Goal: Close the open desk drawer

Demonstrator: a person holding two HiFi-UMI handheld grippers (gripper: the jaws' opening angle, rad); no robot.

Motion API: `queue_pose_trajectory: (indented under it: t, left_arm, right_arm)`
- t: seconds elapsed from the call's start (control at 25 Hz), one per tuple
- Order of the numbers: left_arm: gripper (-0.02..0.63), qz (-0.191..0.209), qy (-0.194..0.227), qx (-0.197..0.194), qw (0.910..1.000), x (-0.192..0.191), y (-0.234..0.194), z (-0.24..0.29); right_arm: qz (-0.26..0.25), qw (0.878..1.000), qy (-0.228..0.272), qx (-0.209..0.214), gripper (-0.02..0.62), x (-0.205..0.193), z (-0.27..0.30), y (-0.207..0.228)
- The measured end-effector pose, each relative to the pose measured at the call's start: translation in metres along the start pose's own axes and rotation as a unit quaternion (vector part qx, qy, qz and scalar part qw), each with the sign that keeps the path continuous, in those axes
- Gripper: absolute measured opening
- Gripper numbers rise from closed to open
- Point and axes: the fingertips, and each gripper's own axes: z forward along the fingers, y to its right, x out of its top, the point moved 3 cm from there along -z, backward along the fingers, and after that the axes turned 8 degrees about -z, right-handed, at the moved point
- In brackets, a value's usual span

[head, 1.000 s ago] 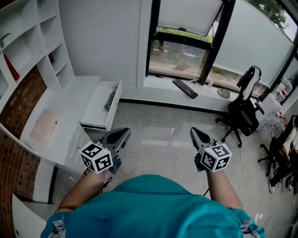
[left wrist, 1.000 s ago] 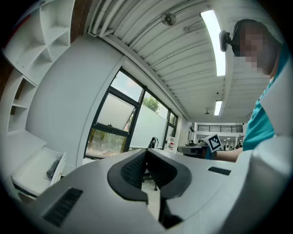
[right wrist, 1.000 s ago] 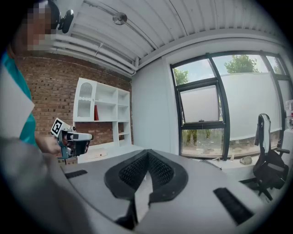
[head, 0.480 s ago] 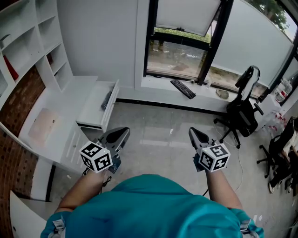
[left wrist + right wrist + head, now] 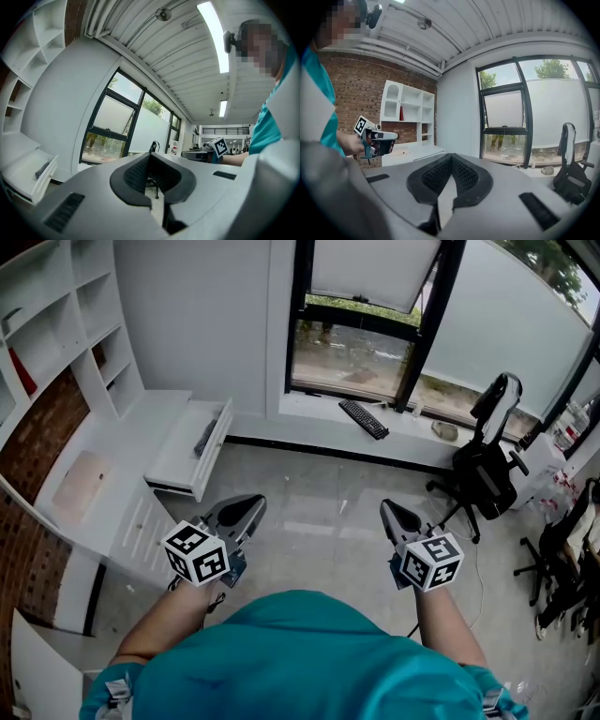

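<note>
Desk drawer (image 5: 181, 463) stands pulled out from the white counter (image 5: 98, 451) at the left of the room, its front panel reaching out over the tiled floor (image 5: 319, 493). A dark, slim item (image 5: 204, 438) lies inside it, too small to name. White shelves (image 5: 89, 320) rise above the counter against a brick wall.

The left hand-held gripper (image 5: 253, 504) hangs in the air over the floor, well apart from the drawer, with its tip pointing roughly toward it. Its own view shows the two ribbed pads meeting at the tip with nothing between them. The right hand-held gripper (image 5: 385, 509) is held level with the left one, farther from the counter, and its jaws are likewise closed on nothing. Neither touches any furniture.

Beyond them, a black keyboard (image 5: 363, 419) rests on the window ledge, and a black office chair (image 5: 487, 460) stands on the floor to the right.
</note>
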Motion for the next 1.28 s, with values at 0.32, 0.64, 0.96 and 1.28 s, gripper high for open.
queue_pose_trajectory:
  t: [0.32, 0.64, 0.96, 1.28]
  left_arm:
    - [0.014, -0.001, -0.013, -0.001, 0.9999, -0.018, 0.026, 0.029]
    - [0.014, -0.010, -0.020, -0.008, 0.9997, -0.012, -0.002, 0.048]
    - [0.014, -0.019, -0.027, -0.038, 0.9988, 0.003, -0.088, 0.078]
    - [0.014, -0.013, -0.033, -0.067, 0.9972, 0.064, -0.227, 0.113]
  right_arm:
    - [0.006, 1.000, -0.002, 0.011, 0.021, -0.020, -0.019, 0.025]
    - [0.007, 1.000, -0.015, 0.005, 0.021, -0.026, 0.004, 0.036]
    - [0.001, 0.999, -0.032, -0.018, 0.021, -0.022, 0.084, 0.047]
    - [0.000, 0.999, -0.032, -0.040, 0.021, 0.012, 0.229, 0.055]
